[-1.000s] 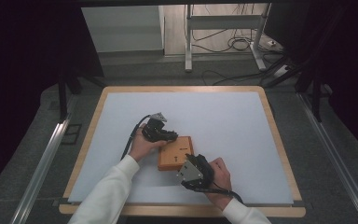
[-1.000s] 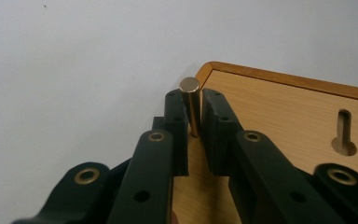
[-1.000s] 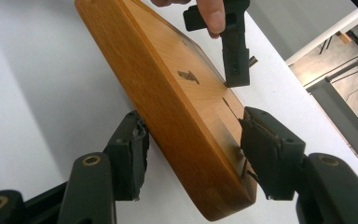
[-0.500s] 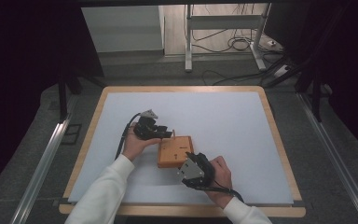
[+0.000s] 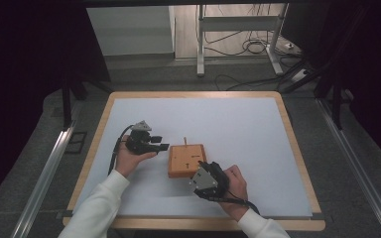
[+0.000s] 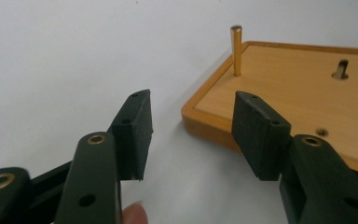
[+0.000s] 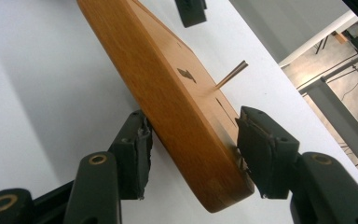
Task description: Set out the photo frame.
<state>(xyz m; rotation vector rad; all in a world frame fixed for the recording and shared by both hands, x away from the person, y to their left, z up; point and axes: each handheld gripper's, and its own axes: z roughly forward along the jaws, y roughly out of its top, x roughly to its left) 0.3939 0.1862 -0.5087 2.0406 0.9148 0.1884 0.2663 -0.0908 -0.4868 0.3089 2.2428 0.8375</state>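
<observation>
Shifted since half a second ago: left gripper (image 5: 161, 147), drawn back leftward off the wooden board (image 5: 186, 160), now just beside its left edge with a strip of table between; right gripper (image 5: 202, 174) and board unchanged in place.

Wooden board: square slab, rounded corners, orange-brown varnished rim, paler recessed top face. Lying flat near the middle of the table, slightly toward the person. Small holes and one dark slot in the top face. No writing or brand legible anywhere on it.

Peg (image 6: 236, 50): slim round wooden dowel, rounded tip, standing upright in the board's top face near the far edge.

Left gripper, seen from its own camera (image 6: 191, 133): two black matte jaws, flat rectangular pads with fine grain, brass-ringed pivot holes. Jaws spread wide, nothing between them; board corner beyond and to the right of the gap. Fingertip (image 6: 133, 214) visible at bottom edge. Held in the left hand (image 5: 131, 157), white sleeve (image 5: 101, 203) behind, black cable trailing.

Right gripper, seen from its own camera (image 7: 191, 154): same black jaws, left pad frayed at its edge. Jaws set one either side of the board's near corner; contact with the wood not clear enough to judge, so pinching or merely straddling cannot be told. Grey three-cornered plate on top, held in the right hand (image 5: 233, 184).

Table (image 5: 238, 124): smooth white-grey top, light wooden border.
</observation>
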